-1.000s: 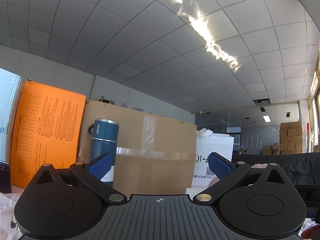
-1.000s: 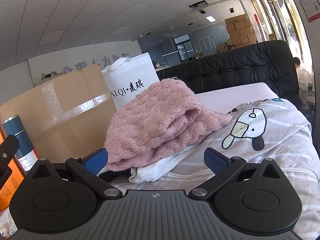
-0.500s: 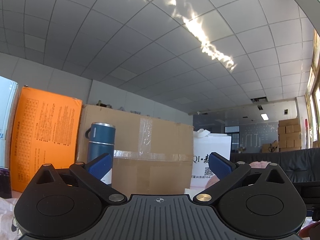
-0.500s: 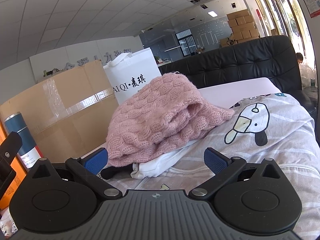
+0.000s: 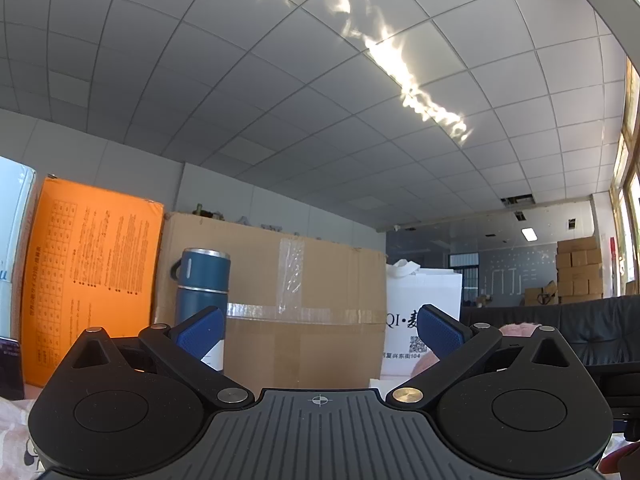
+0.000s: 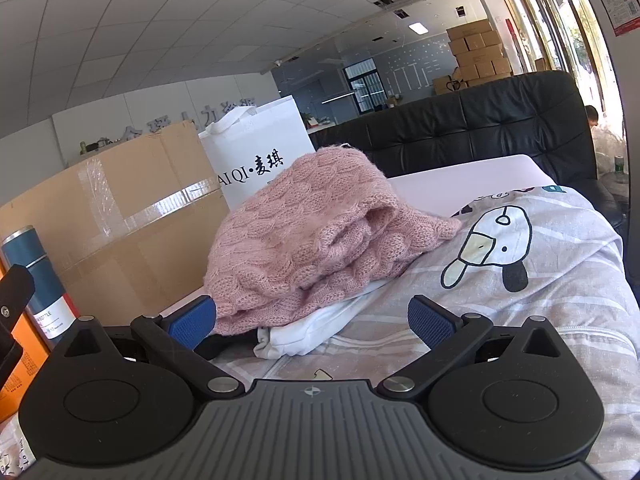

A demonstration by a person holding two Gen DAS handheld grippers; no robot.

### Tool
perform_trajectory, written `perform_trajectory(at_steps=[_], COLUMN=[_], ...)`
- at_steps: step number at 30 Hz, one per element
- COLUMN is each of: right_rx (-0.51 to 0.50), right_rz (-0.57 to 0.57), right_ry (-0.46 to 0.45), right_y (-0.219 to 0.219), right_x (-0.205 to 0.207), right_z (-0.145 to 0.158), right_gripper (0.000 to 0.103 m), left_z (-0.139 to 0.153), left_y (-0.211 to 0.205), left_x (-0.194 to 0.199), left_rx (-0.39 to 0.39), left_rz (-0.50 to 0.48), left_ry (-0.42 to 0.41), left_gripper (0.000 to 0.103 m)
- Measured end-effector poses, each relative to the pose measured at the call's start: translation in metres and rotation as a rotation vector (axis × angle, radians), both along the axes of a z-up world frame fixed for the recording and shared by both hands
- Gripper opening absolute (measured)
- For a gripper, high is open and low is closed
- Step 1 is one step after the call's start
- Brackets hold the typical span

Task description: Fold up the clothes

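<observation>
The left gripper (image 5: 319, 331) had a matte black body with a ribbed grey centre plate and a small crosshair mark. Two round black discs flanked that plate; silver and brass screws capped the linkage arms. Blue textured pads (image 5: 440, 334) faced inward. The right gripper (image 6: 312, 318) looked identical
</observation>
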State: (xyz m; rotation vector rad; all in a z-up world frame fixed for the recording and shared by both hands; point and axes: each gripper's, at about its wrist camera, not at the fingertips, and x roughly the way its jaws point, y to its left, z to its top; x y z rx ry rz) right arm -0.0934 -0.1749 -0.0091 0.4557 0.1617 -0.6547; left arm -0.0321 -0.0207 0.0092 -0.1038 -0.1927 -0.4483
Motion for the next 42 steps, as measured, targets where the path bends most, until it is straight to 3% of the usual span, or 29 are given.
perform_trajectory(at_steps=[42], right_rx=[0.013], right_rz=[-0.002], right_ry=[0.008], right_y=[-0.0023], right_x=[0.0004], right_z=[-0.0011], right_gripper=[0.103], left_z=[-0.0010], left_y=[-0.0015], left_x=[-0.0029], left_rx=[0.008], left_rz=[0.009], left_ry=[-0.013], left_gripper=[0.103])
